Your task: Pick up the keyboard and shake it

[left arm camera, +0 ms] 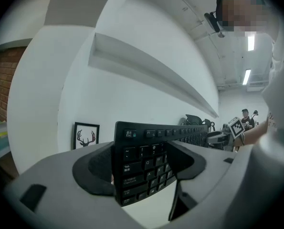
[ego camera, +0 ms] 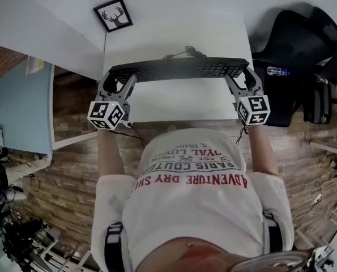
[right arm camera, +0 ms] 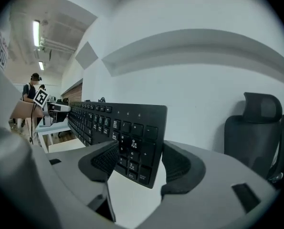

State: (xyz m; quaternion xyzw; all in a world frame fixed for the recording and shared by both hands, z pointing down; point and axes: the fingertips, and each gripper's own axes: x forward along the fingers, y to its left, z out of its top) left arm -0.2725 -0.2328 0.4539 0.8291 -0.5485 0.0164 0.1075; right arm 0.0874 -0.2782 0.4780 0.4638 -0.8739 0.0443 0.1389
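A long black keyboard (ego camera: 179, 69) is held by its two ends above the white table (ego camera: 179, 103). My left gripper (ego camera: 120, 83) is shut on its left end and my right gripper (ego camera: 242, 79) on its right end. In the left gripper view the keyboard (left arm camera: 146, 159) stands tilted on edge between the jaws of the left gripper (left arm camera: 142, 168), keys facing the camera. The right gripper view shows the number-pad end of the keyboard (right arm camera: 132, 140) pinched in the right gripper (right arm camera: 139, 163). Its cable (ego camera: 185, 52) trails off behind it on the table.
A framed deer picture (ego camera: 112, 14) stands at the table's far left by the wall. A black office chair (ego camera: 295, 50) and a water bottle (ego camera: 277, 71) are to the right of the table. A light-blue table (ego camera: 21, 106) lies to the left.
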